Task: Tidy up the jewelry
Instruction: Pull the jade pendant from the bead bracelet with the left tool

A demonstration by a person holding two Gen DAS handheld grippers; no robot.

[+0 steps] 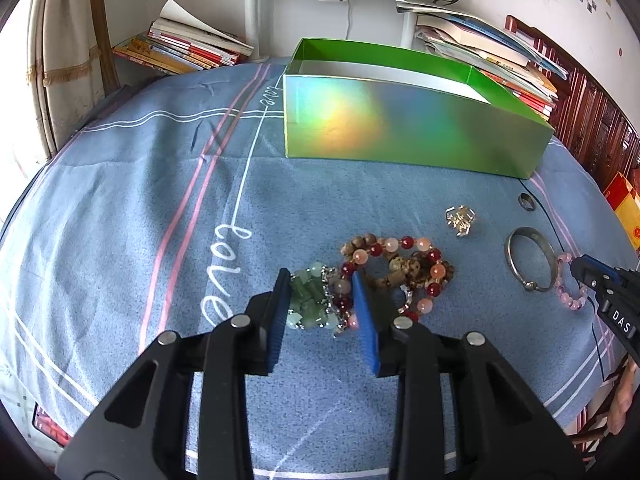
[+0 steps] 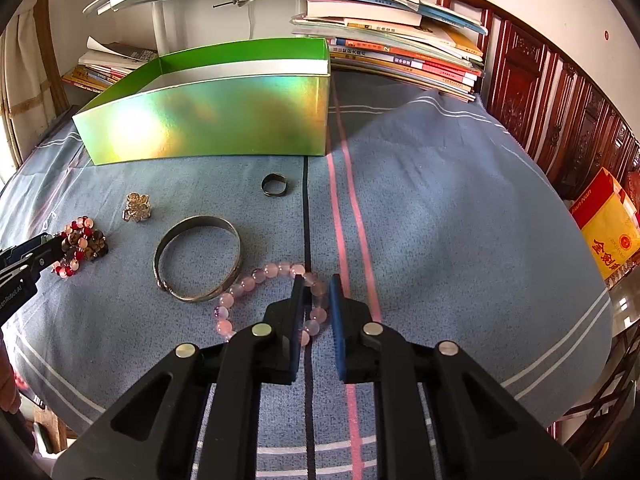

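Blue striped bedspread [image 2: 440, 200], green box [image 2: 208, 120], bangle [image 2: 198, 260], ring [image 2: 274, 185], bead bracelets [image 1: 396, 268]

Left wrist view: rides behind the left gripper [image 1: 322, 280], angled steeply down, close over the blue striped cloth [image 1: 140, 200], facing the shiny green open cardboard box [image 1: 400, 128] and wall beyond.

Right wrist view: same downward tilt, equally close, set further right. Both views share the box, the plain grey metal bangle [image 2: 198, 258] and small dark metal ring [image 2: 274, 185]; each catches the other's gripper at its edge.
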